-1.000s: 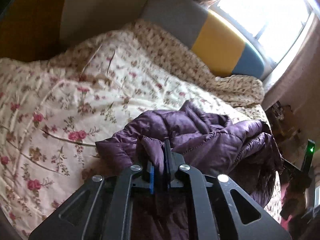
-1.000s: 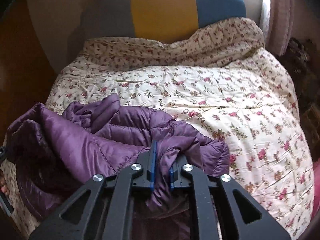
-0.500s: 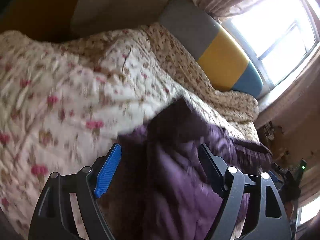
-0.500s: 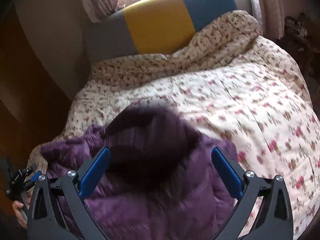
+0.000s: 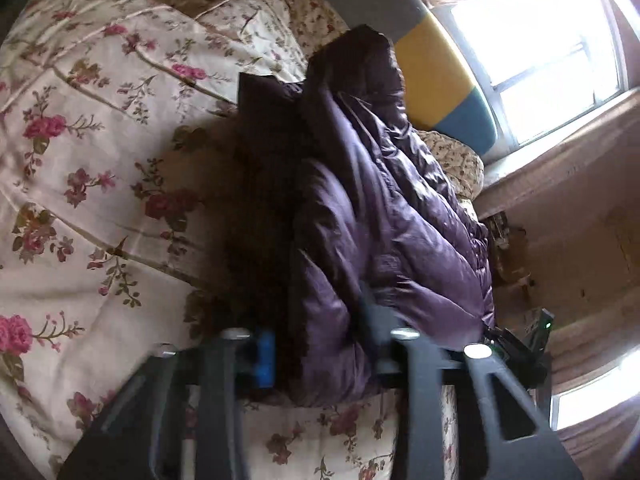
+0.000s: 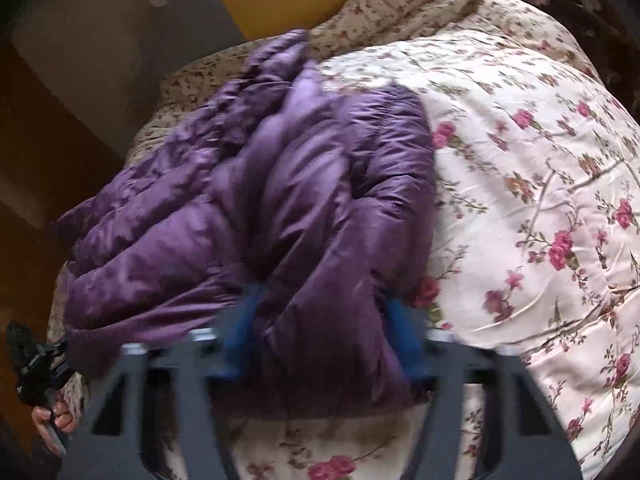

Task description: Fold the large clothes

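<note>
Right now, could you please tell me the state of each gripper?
Left gripper: jaws have just been closing, now pinching the purple jacket.
Right gripper: jaws have just been closing, also pinching the purple jacket.

1 purple puffer jacket [image 6: 256, 216] lies on 1 floral quilt [image 6: 540, 184]. 2 grippers show: the left gripper [image 5: 320, 344] and the right gripper [image 6: 320, 320]. 1 headboard [image 5: 436, 80] and 1 window [image 5: 540, 32] stand behind.
</note>
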Tool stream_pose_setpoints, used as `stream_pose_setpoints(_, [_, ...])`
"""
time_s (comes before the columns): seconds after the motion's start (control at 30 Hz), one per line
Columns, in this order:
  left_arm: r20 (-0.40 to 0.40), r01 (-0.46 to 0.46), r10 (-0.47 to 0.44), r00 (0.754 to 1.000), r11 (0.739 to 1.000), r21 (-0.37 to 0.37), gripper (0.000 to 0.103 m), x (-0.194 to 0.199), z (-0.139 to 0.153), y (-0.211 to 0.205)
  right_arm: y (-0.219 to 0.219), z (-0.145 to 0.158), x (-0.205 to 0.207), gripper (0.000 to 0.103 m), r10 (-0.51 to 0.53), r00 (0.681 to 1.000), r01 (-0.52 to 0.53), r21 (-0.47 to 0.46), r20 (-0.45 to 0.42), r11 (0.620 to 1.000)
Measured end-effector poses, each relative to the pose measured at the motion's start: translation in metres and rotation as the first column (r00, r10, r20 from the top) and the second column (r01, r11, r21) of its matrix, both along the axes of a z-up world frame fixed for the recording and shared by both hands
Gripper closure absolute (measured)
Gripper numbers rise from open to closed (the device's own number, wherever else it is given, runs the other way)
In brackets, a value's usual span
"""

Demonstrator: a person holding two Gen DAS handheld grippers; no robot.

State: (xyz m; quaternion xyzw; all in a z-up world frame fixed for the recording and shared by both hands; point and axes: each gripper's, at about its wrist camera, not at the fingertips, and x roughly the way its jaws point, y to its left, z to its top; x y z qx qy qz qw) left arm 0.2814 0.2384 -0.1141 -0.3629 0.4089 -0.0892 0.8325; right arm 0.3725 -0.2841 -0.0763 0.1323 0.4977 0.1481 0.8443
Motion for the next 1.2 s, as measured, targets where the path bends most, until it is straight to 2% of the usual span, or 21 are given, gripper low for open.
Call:
stream_pose_setpoints(0.07, [0.014,0.015,-0.015,1.0,1.0,0.007,0.088,-0.004,0.007,-0.003,0.002,0.009,-0.008,0.082,0.024,0.999,-0.023,-0.027,0.021,0.999])
stream_pose_setpoints(0.1, [-0.007,0.025,-0.025,1.0,1.0,0.005,0.09,-0.005,0.009,-0.003,0.004,0.013,-0.012,0.084,0.033,0.999,-0.031,-0.043,0.03,0.999])
stream_pose_setpoints(0.3, [-0.001,0.066,-0.066,0.998,0.997,0.035,0.09,-0.038,0.024,-0.006,0.0,0.022,-0.065,0.085,0.083,0.996,-0.079,-0.108,0.041,0.991])
stream_pose_setpoints(0.5, [-0.011,0.114,-0.114,0.993,0.992,0.057,0.09,-0.108,0.023,-0.013,-0.008,0.022,-0.147,0.085,0.11,0.994,-0.108,-0.114,0.01,0.988])
stream_pose_setpoints(0.7, [-0.011,0.14,-0.14,0.99,0.989,0.039,0.09,-0.181,0.022,-0.024,-0.016,0.026,-0.225,0.085,0.119,0.993,-0.12,-0.115,-0.018,0.986])
stream_pose_setpoints(0.83, [-0.016,0.157,-0.157,0.988,0.987,0.041,0.09,-0.216,0.024,-0.029,-0.018,0.029,-0.258,0.084,0.129,0.991,-0.132,-0.129,-0.038,0.983])
stream_pose_setpoints(0.87, [-0.018,0.16,-0.159,0.987,0.986,0.047,0.09,-0.219,0.025,-0.03,-0.019,0.031,-0.263,0.078,0.131,0.991,-0.136,-0.143,-0.039,0.98])
stream_pose_setpoints(0.93, [-0.017,0.161,-0.16,0.987,0.985,0.063,0.084,-0.224,0.031,-0.03,-0.023,0.038,-0.27,0.056,0.125,0.992,-0.128,-0.158,-0.029,0.979])
stream_pose_setpoints(0.97, [-0.01,0.15,-0.149,0.989,0.986,0.075,0.079,-0.225,0.036,-0.027,-0.023,0.043,-0.269,0.039,0.121,0.992,-0.123,-0.156,-0.016,0.98])
stream_pose_setpoints(1.0, [-0.003,0.141,-0.141,0.99,0.987,0.079,0.058,-0.221,0.039,-0.024,-0.024,0.051,-0.268,0.035,0.114,0.993,-0.11,-0.17,0.013,0.979])
stream_pose_setpoints(1.03, [0.012,0.124,-0.125,0.992,0.989,0.076,0.042,-0.221,0.043,-0.021,-0.025,0.055,-0.267,0.033,0.108,0.994,-0.101,-0.178,0.031,0.979])
stream_pose_setpoints(1.1, [0.048,0.086,-0.09,0.995,0.994,0.065,0.041,-0.217,0.051,-0.013,-0.024,0.065,-0.256,0.027,0.08,0.995,-0.069,-0.161,0.065,0.985])
stream_pose_setpoints(1.2, [0.053,0.053,-0.056,0.997,0.997,0.051,0.041,-0.192,0.055,-0.005,-0.006,0.068,-0.226,0.027,0.049,0.995,-0.035,-0.151,0.088,0.988])
